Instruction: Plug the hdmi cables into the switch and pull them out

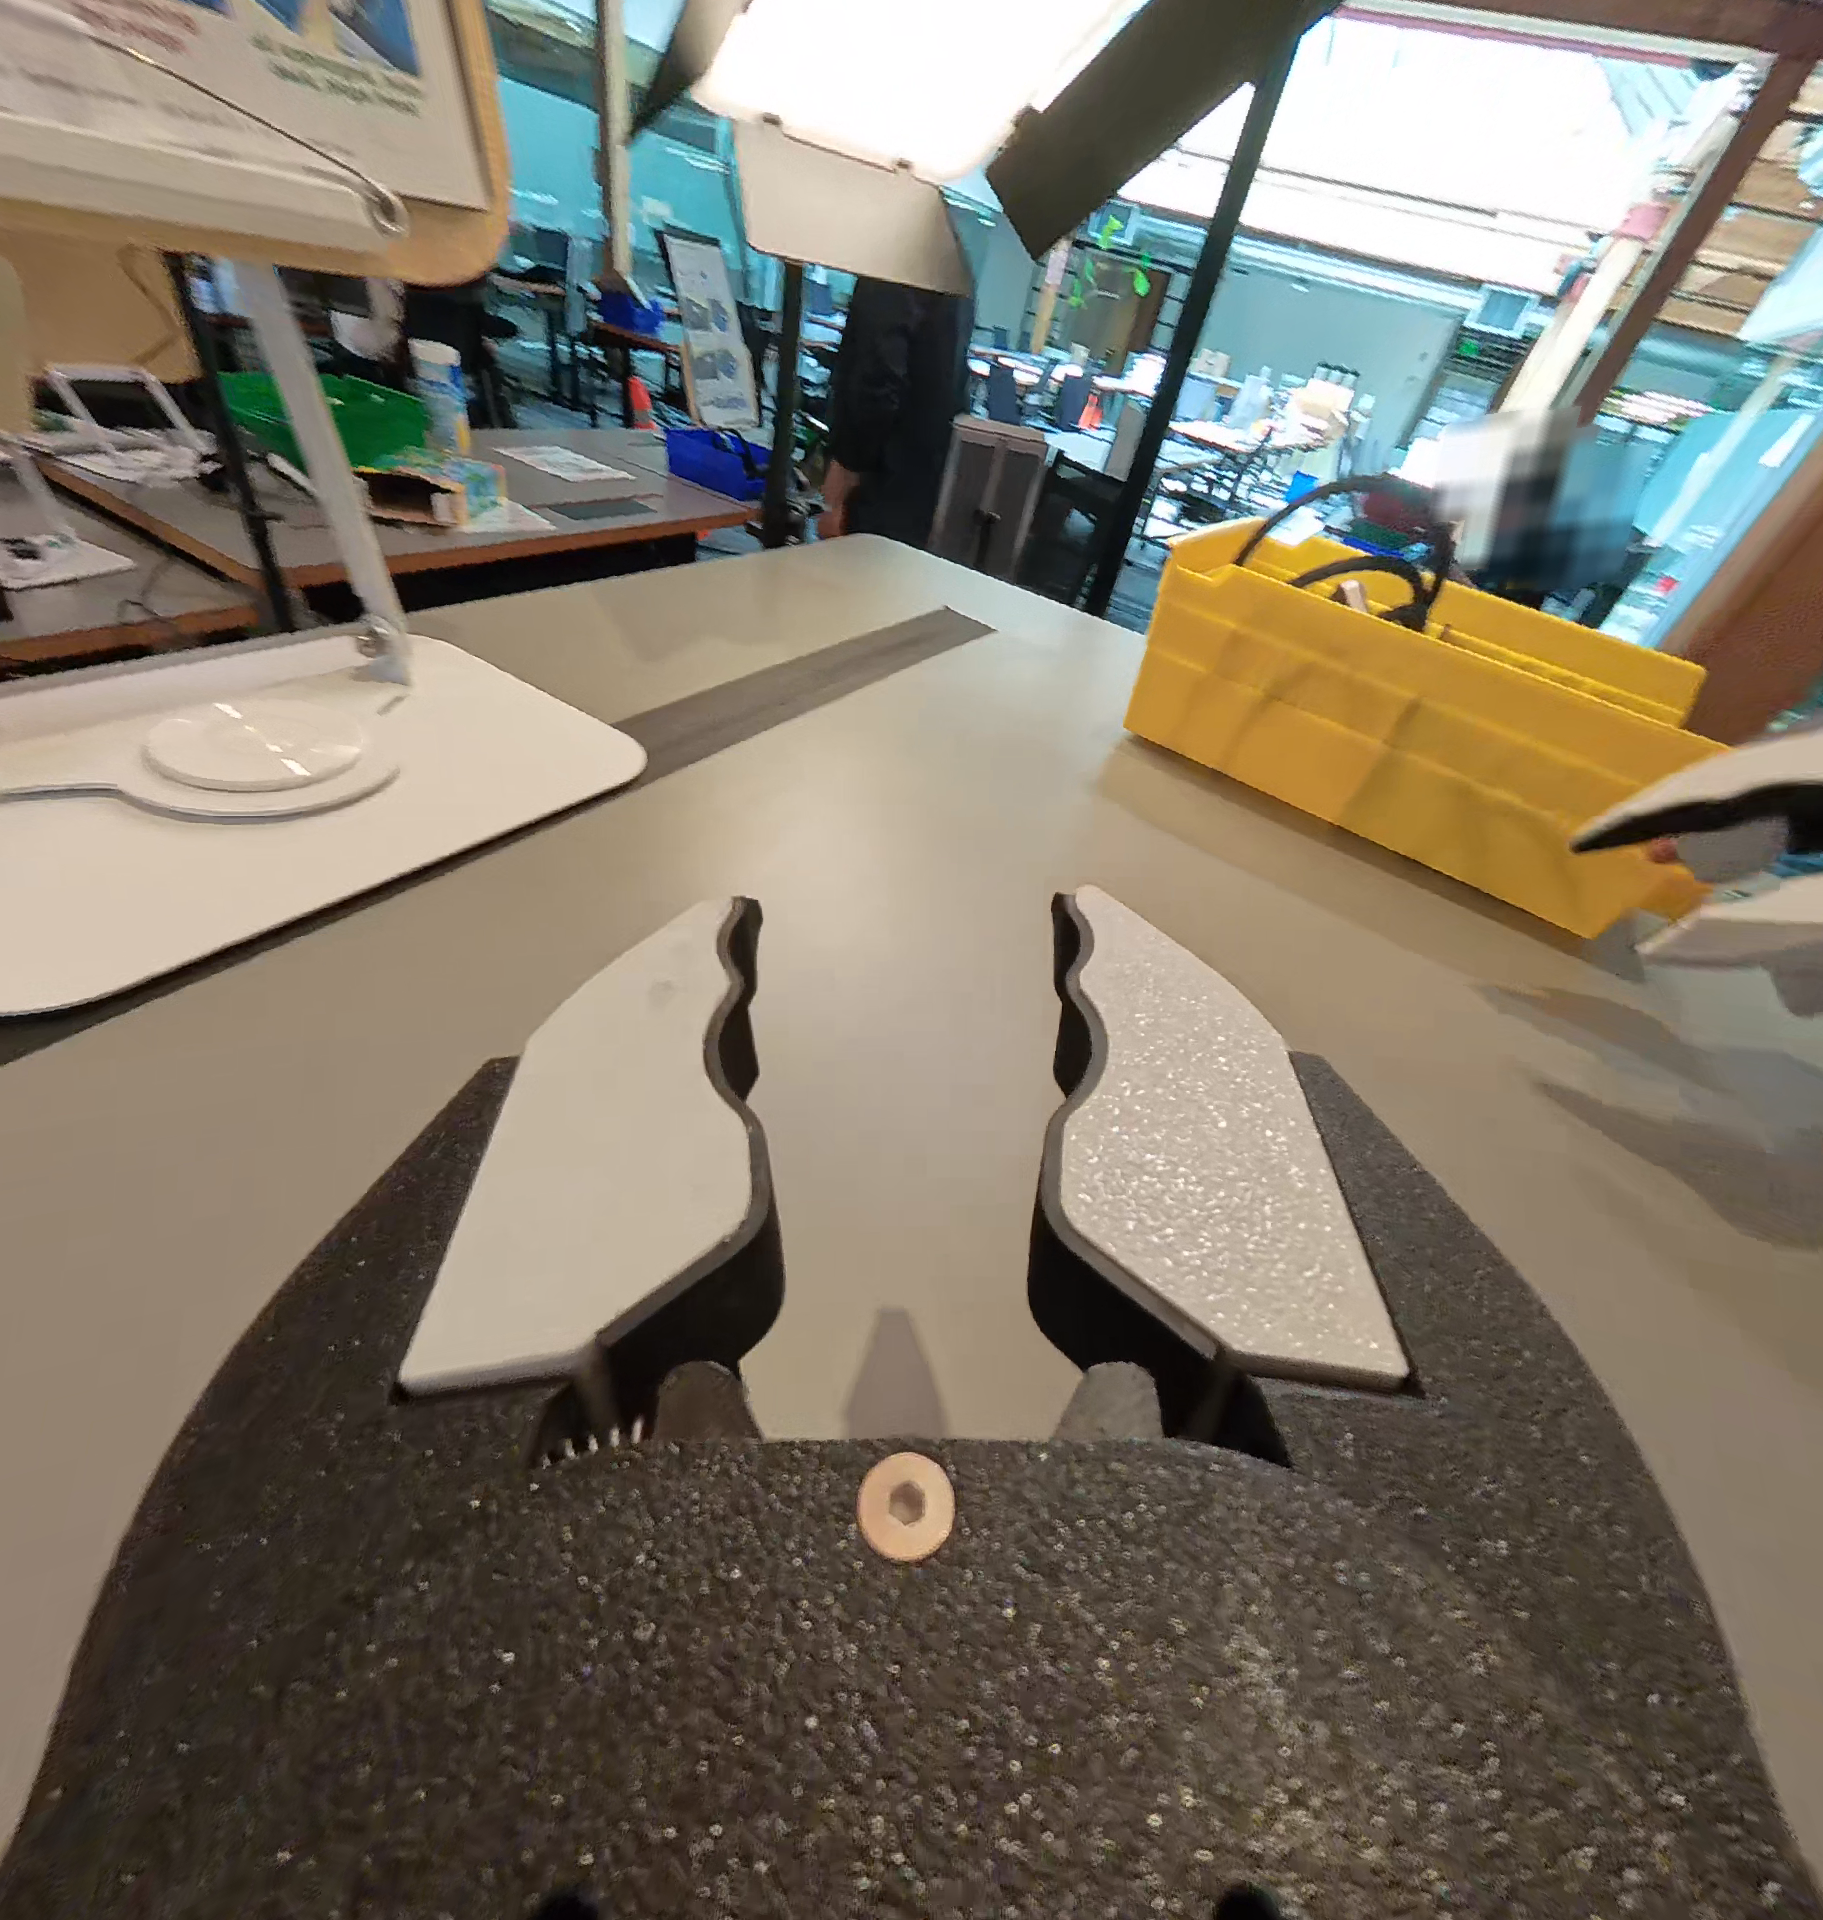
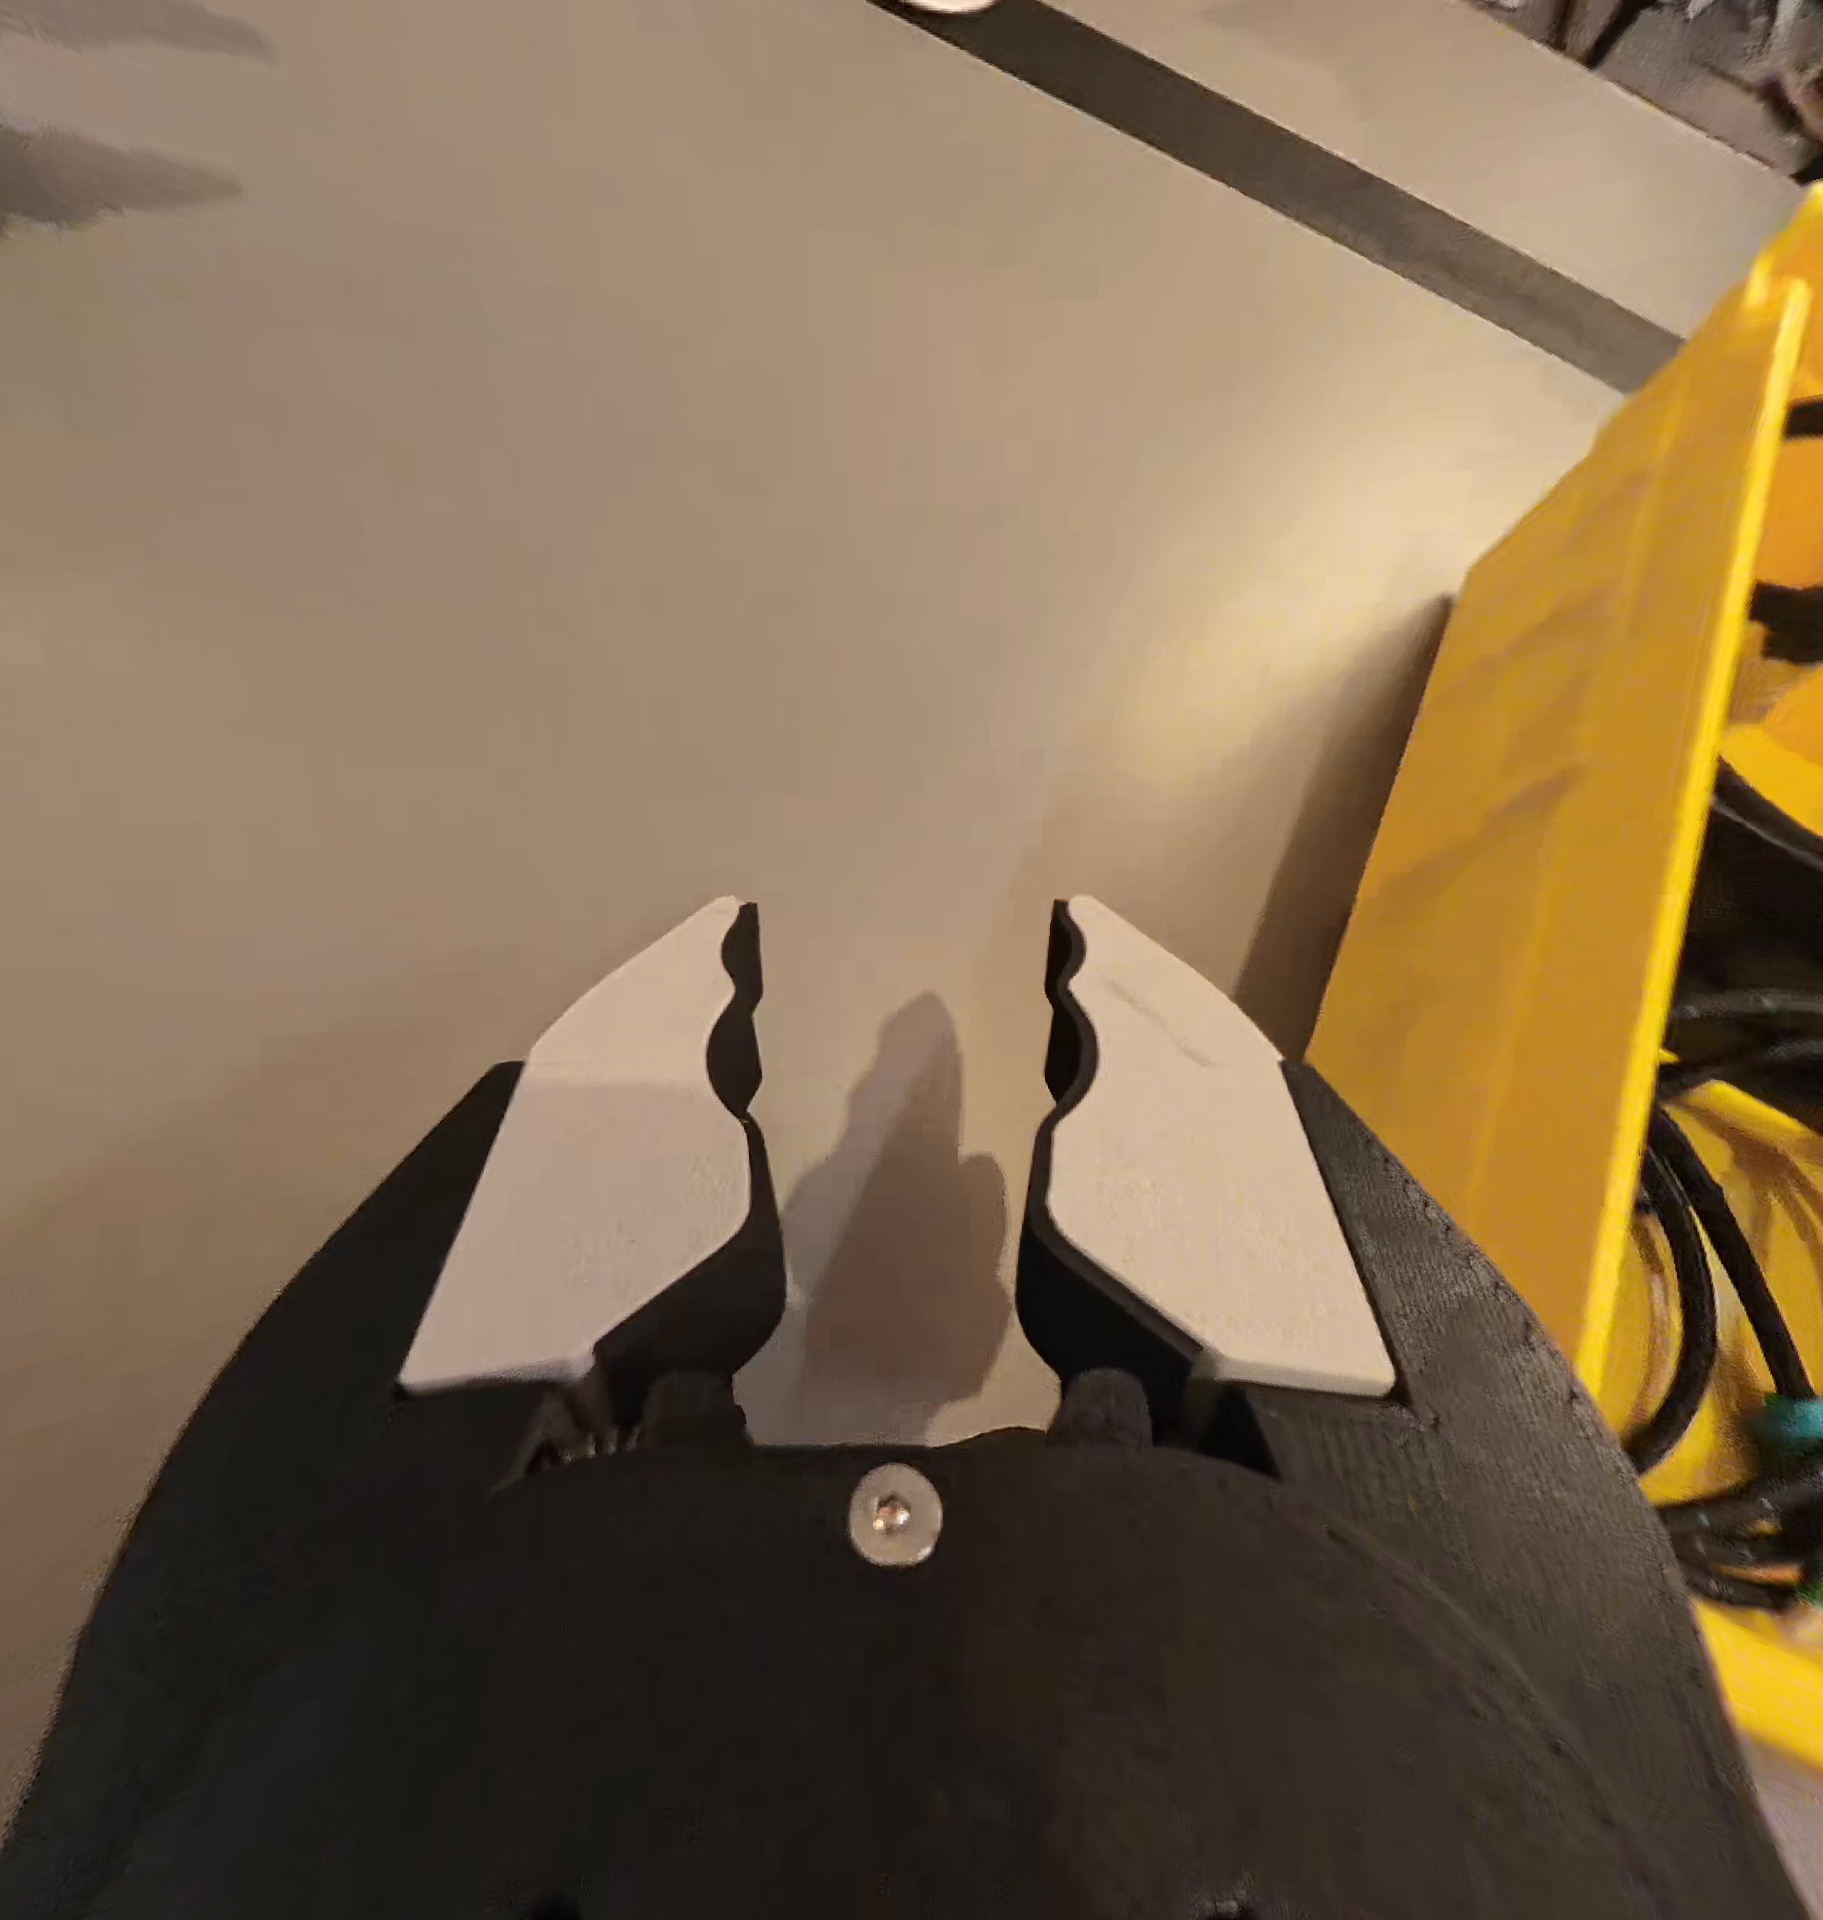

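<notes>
My left gripper [image 1: 905, 906] is open with nothing between its pads, above the bare grey table [image 1: 886, 790]. My right gripper [image 2: 902, 914] is also open with nothing between its pads, over the same table [image 2: 574, 520], just left of a yellow bin [image 2: 1572, 831]. The bin holds coiled black cables [image 2: 1717, 1247] with green connectors. In the left wrist view the yellow bin [image 1: 1406, 727] stands at the right, and the right gripper's fingers [image 1: 1717, 821] show at the right edge in front of it, spread apart.
A white stand base [image 1: 263, 790] with a round disc sits at the left of the table, its post rising to a clipboard. A dark strip [image 1: 782, 686] runs across the table. Other workbenches, bins and a person stand beyond the far edge. Across from one pair of fingers to the other is roughly 30 cm.
</notes>
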